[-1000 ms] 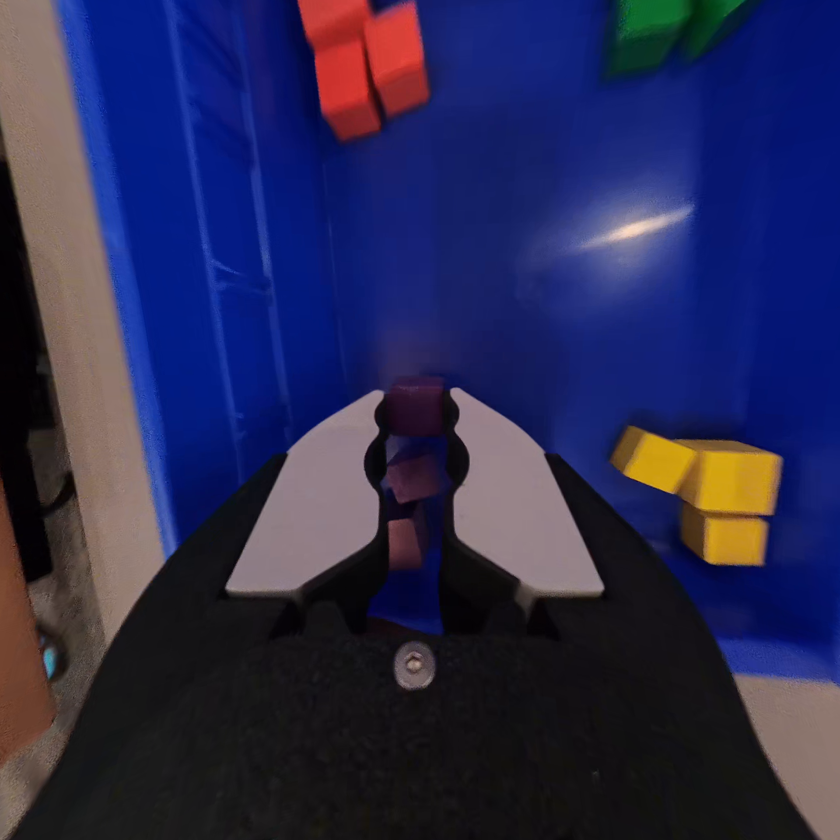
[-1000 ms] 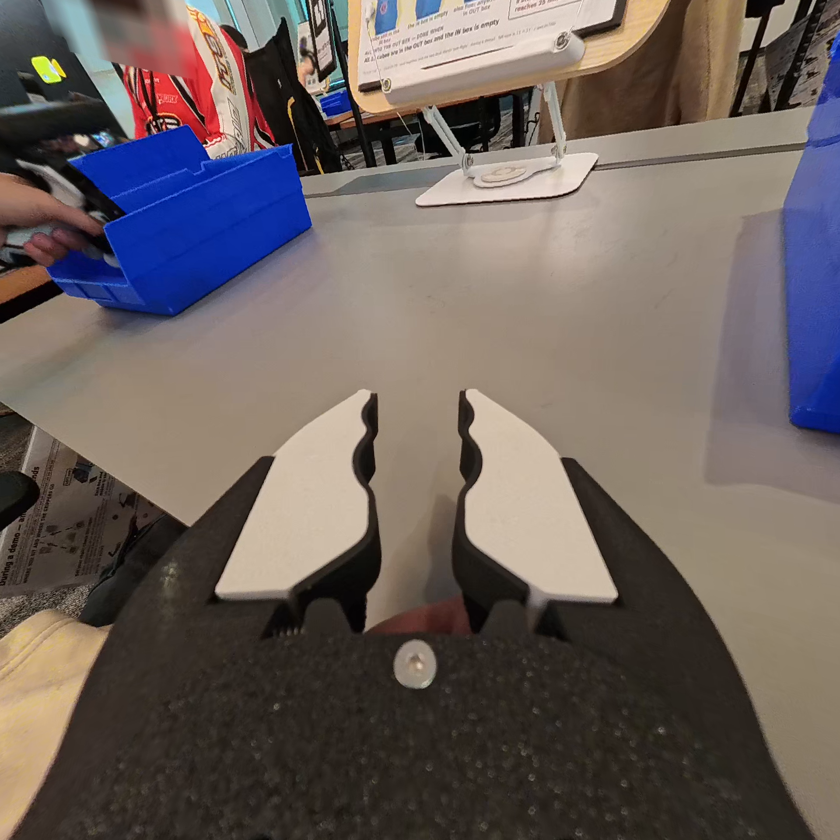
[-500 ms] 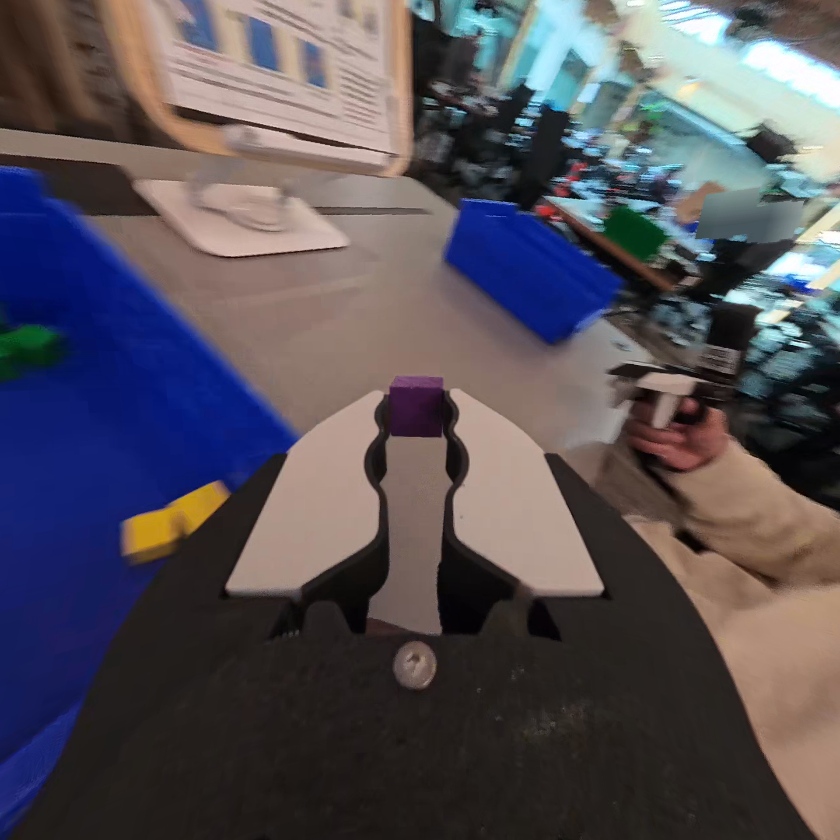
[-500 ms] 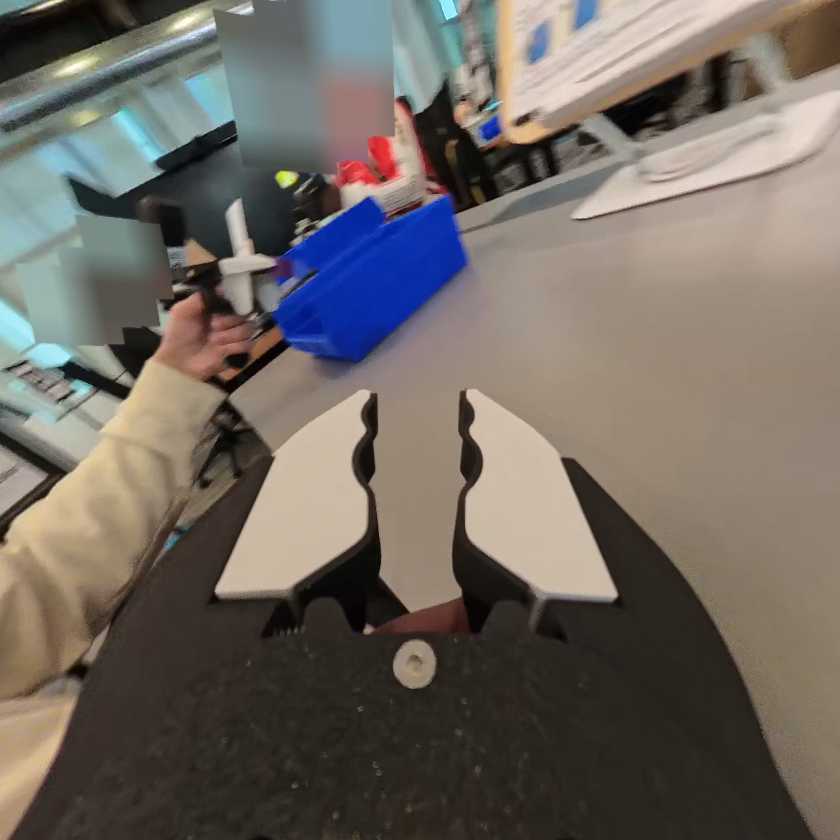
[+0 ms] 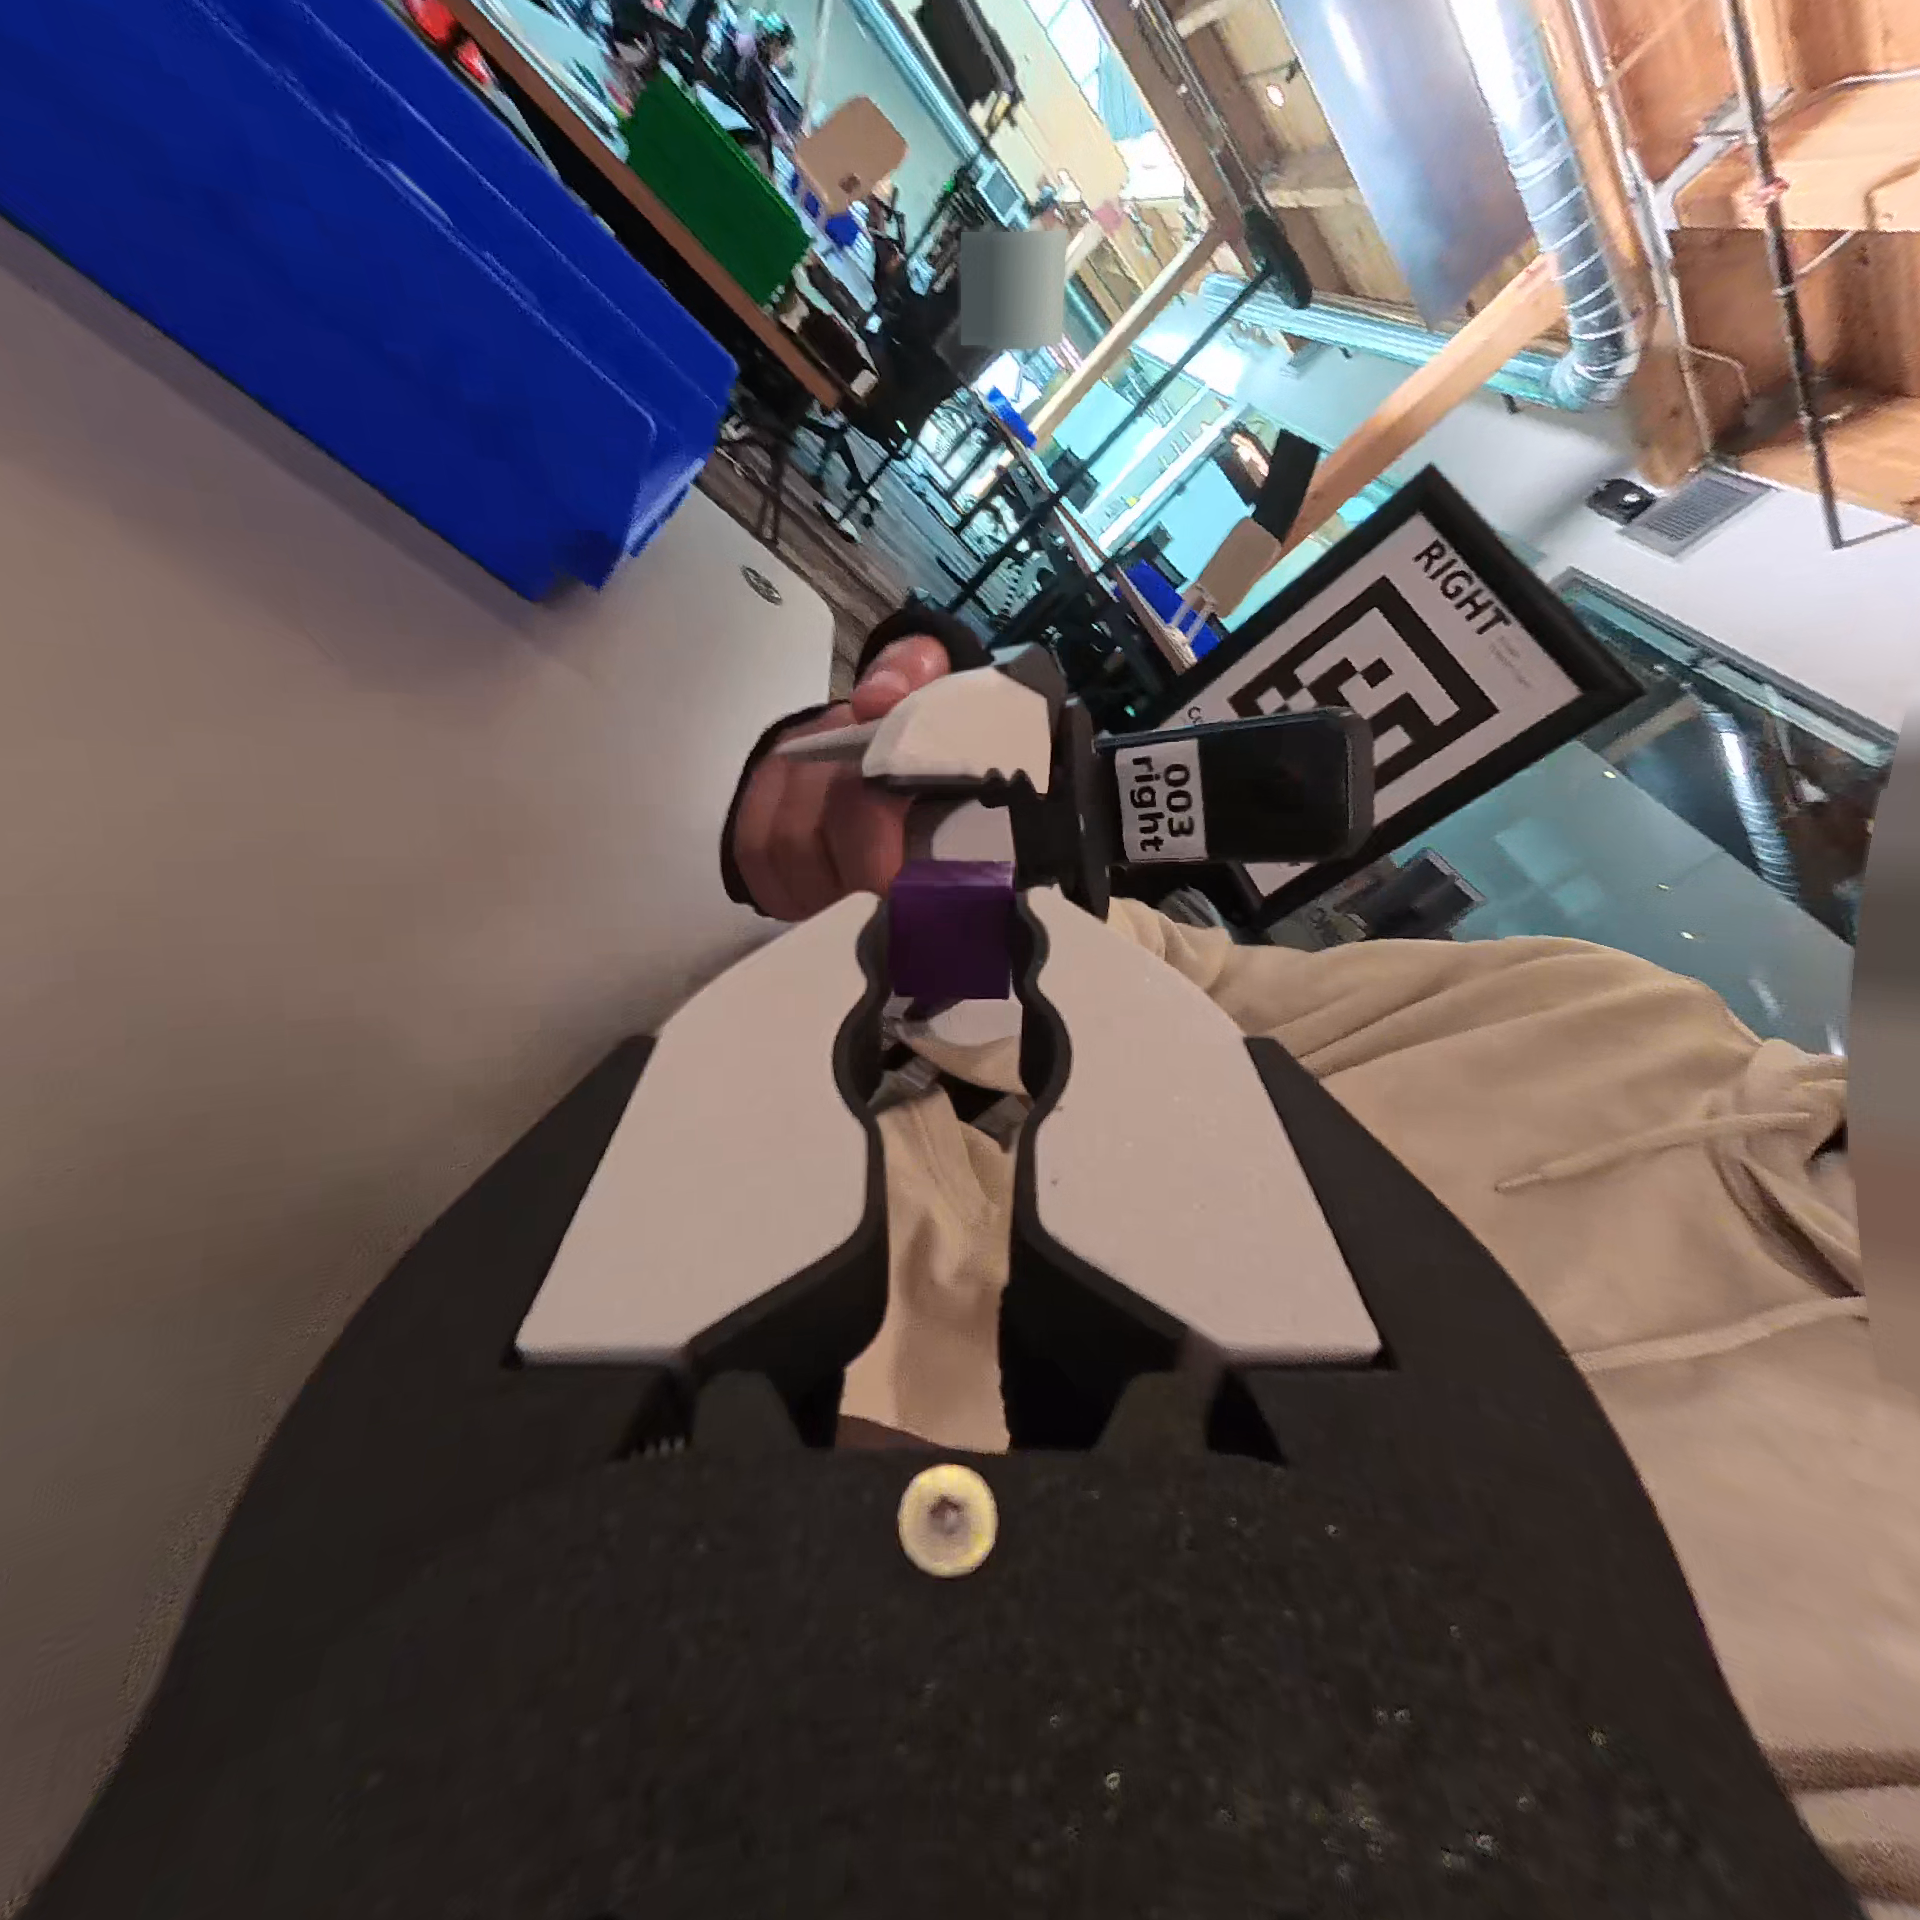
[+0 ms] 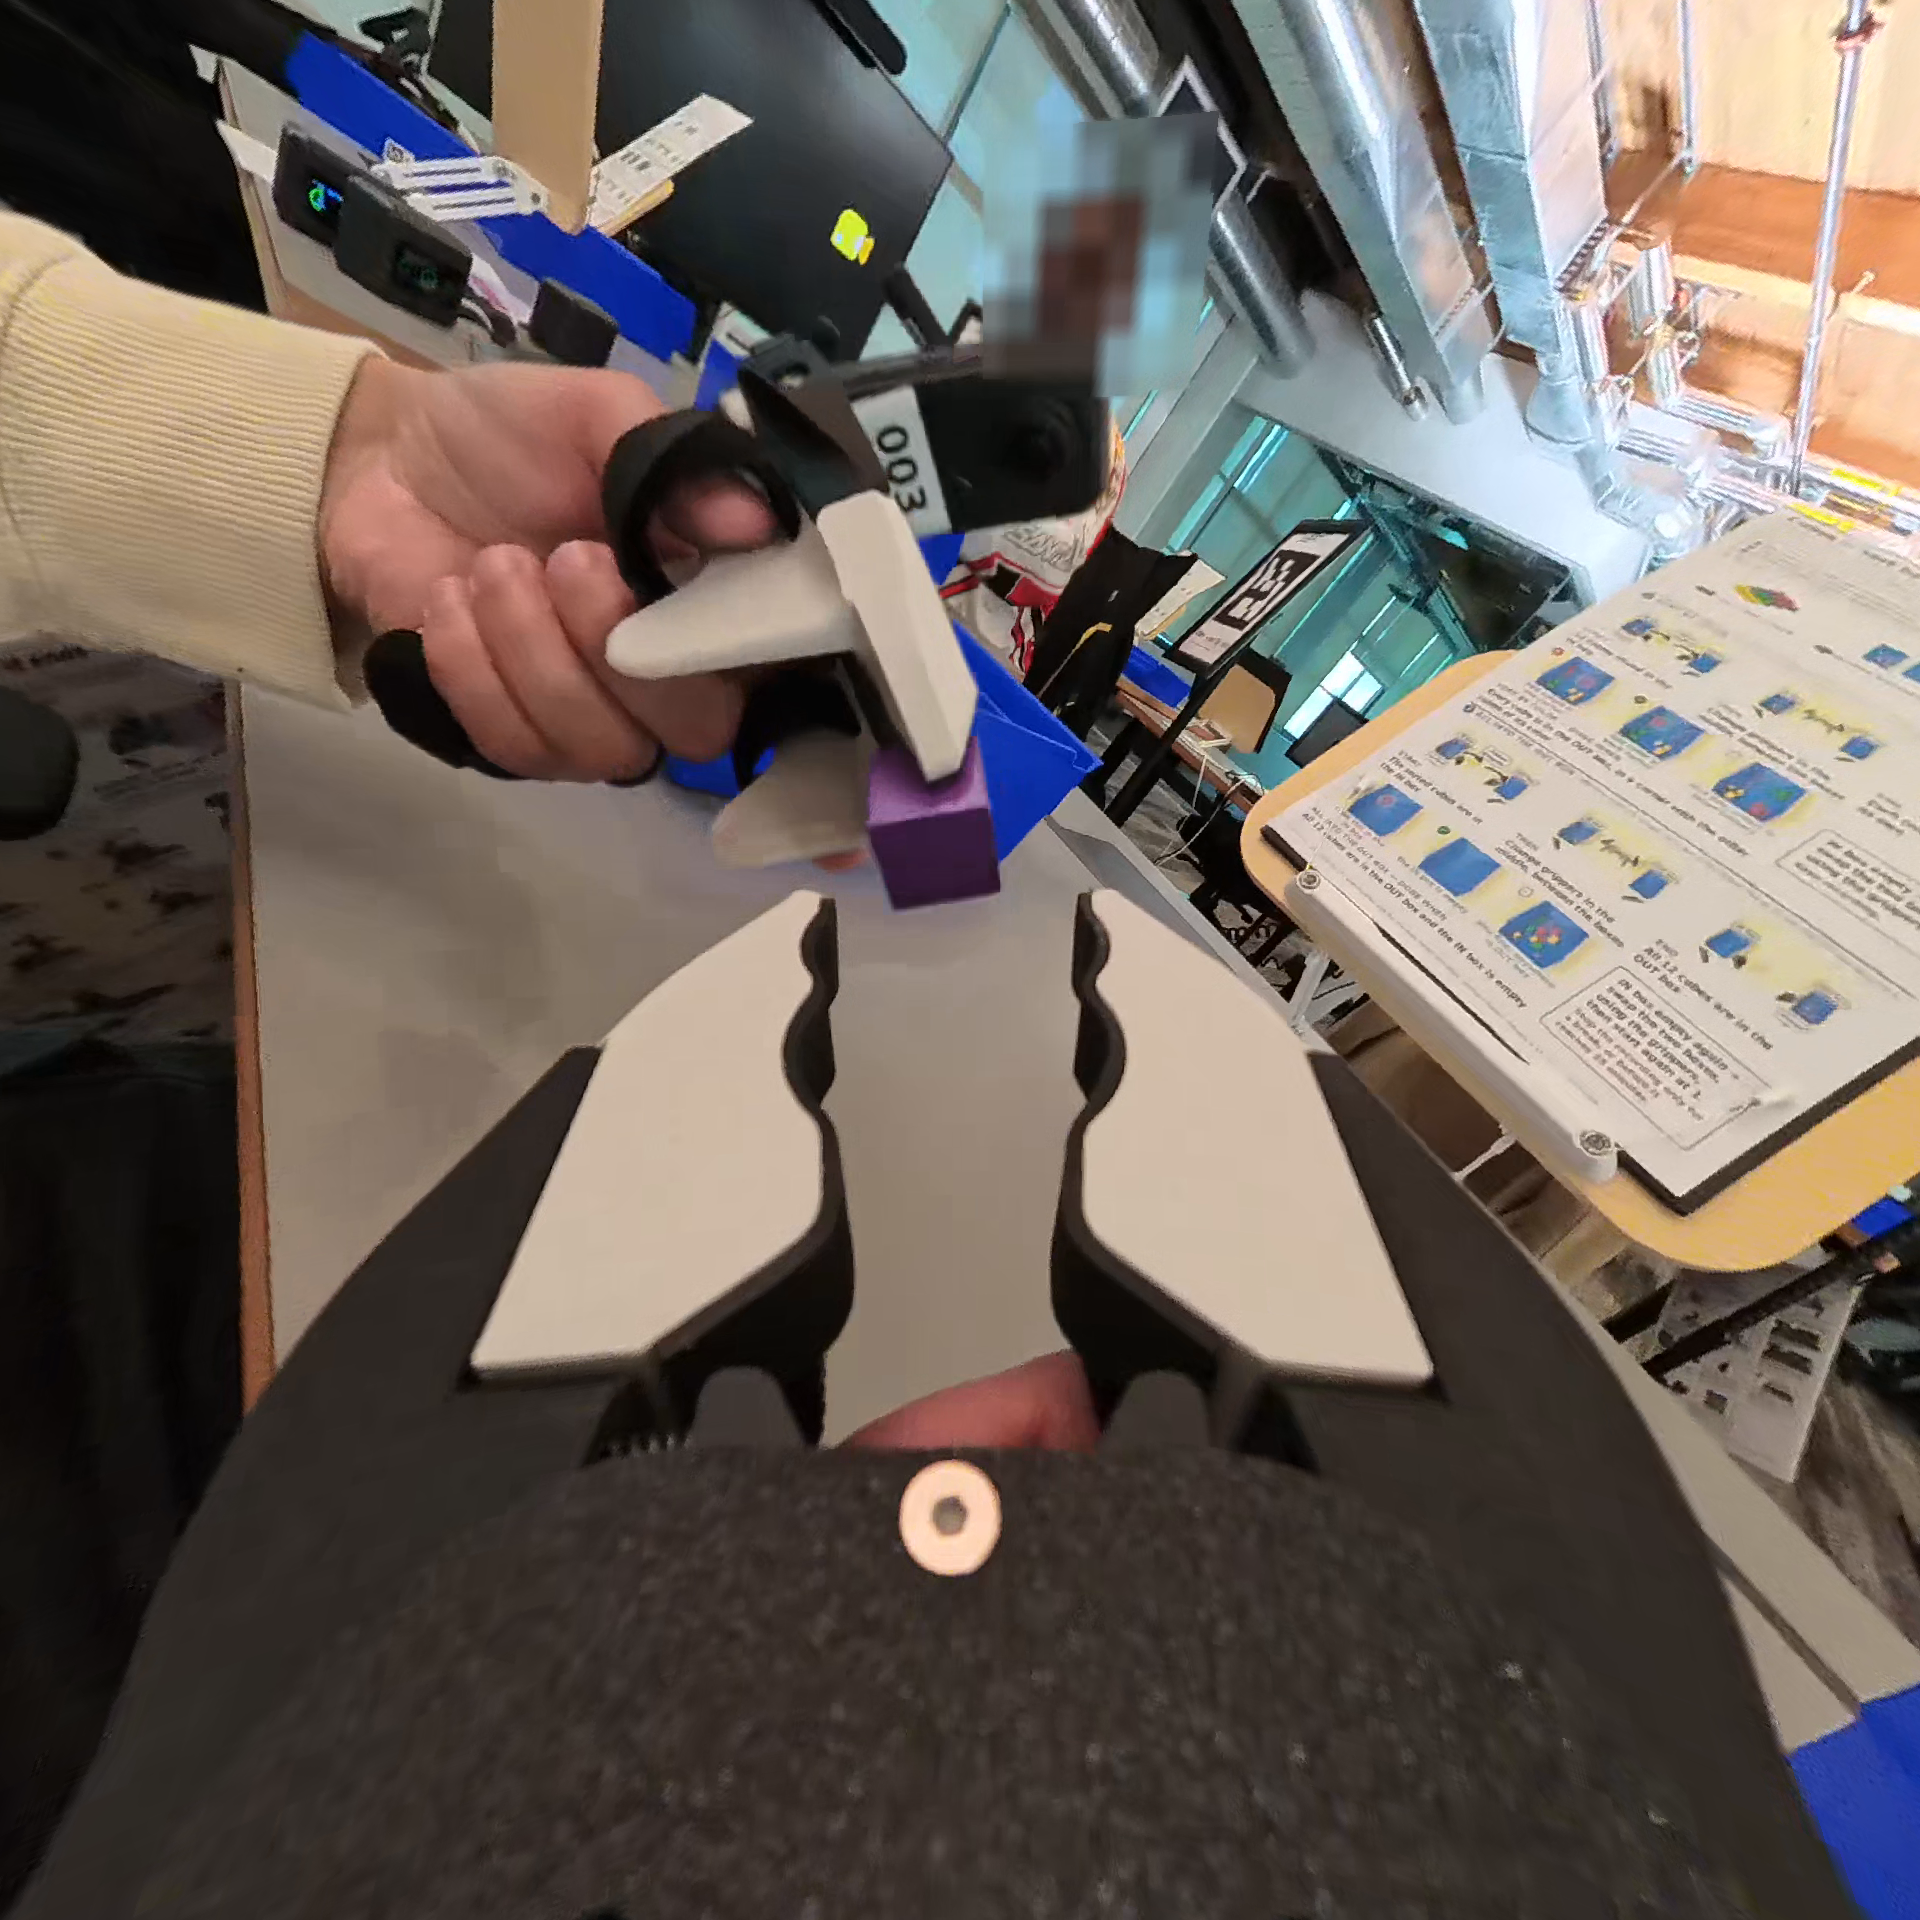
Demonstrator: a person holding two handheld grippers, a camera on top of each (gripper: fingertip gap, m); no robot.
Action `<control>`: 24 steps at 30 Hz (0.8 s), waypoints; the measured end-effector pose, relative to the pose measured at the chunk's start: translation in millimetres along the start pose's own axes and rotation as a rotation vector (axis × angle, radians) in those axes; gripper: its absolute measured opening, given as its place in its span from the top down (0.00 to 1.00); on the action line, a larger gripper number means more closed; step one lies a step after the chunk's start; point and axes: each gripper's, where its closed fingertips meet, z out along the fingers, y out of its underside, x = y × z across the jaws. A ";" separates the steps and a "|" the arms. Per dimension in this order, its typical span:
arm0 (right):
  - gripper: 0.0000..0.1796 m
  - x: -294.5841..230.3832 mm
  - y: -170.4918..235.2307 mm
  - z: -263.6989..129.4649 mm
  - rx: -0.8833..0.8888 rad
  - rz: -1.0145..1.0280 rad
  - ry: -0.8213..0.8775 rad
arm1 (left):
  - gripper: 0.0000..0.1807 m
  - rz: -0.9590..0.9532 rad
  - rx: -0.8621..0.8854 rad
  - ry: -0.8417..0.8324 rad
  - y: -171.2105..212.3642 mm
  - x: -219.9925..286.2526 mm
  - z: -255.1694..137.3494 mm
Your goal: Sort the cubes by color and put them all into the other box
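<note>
Purple cube held up mid-air between the two grippers – a handover by the look of it.

The left gripper is clamped tight on the purple cube at its very tips, well above the grey table; the right gripper faces it with its jaws parted and nothing between them, the cube just ahead of its tips. To do this well, I'd say slide the right jaws squarely over the cube's free faces, close firmly, and only then let the left release. Compared with half a second ago, the two grippers have swung to face each other and closed right up – a second back the left was down in the box among the sorted cubes; the blue box now sits well behind.
</note>
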 end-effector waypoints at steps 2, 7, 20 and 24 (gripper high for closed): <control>0.77 -3.1 1.4 0.6 0.003 -0.012 -0.027 | 0.88 -0.027 -0.014 0.016 4.1 -4.9 9.1; 0.88 -4.0 -1.0 -8.0 0.008 -0.023 -0.021 | 0.88 -0.066 0.000 0.057 8.3 -3.4 15.3; 0.88 116.4 25.8 -90.0 -0.093 0.263 0.411 | 0.77 0.353 0.402 -1.058 35.7 -32.6 -111.4; 0.88 239.1 62.9 -151.2 -0.274 0.435 0.689 | 0.77 0.391 0.381 -1.082 34.1 -38.4 -117.4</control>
